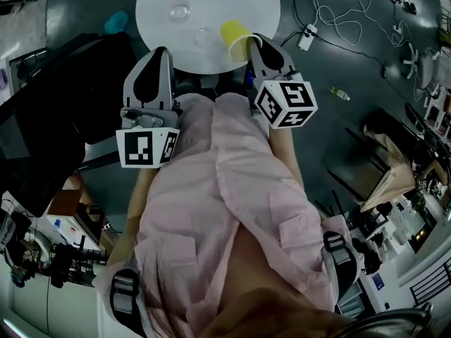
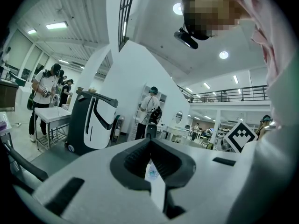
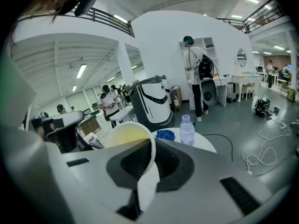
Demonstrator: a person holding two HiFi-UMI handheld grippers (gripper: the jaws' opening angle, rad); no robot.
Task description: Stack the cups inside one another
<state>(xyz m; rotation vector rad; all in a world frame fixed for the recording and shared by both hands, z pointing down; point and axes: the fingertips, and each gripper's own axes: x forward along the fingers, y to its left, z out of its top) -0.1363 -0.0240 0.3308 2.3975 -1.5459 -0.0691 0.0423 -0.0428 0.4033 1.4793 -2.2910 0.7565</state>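
Note:
My right gripper (image 1: 248,45) is shut on the wall of a yellow cup (image 1: 232,34) at the near edge of the round white table (image 1: 155,5). In the right gripper view the yellow cup (image 3: 126,136) tilts to the left of the right gripper (image 3: 150,149), its rim pinched between the jaws. Two clear cups stand on the table, one (image 1: 180,10) in the middle and one (image 1: 204,35) just left of the yellow cup. My left gripper (image 1: 156,53) points at the table's near left edge. In its own view the left gripper (image 2: 150,143) is shut and holds no cup.
A water bottle (image 3: 187,129) and a blue crumpled thing (image 3: 165,135) sit at the table's far side. White cables (image 1: 338,20) and a power strip (image 1: 306,37) lie on the floor to the right. Other people and a large robot unit (image 3: 152,101) stand beyond.

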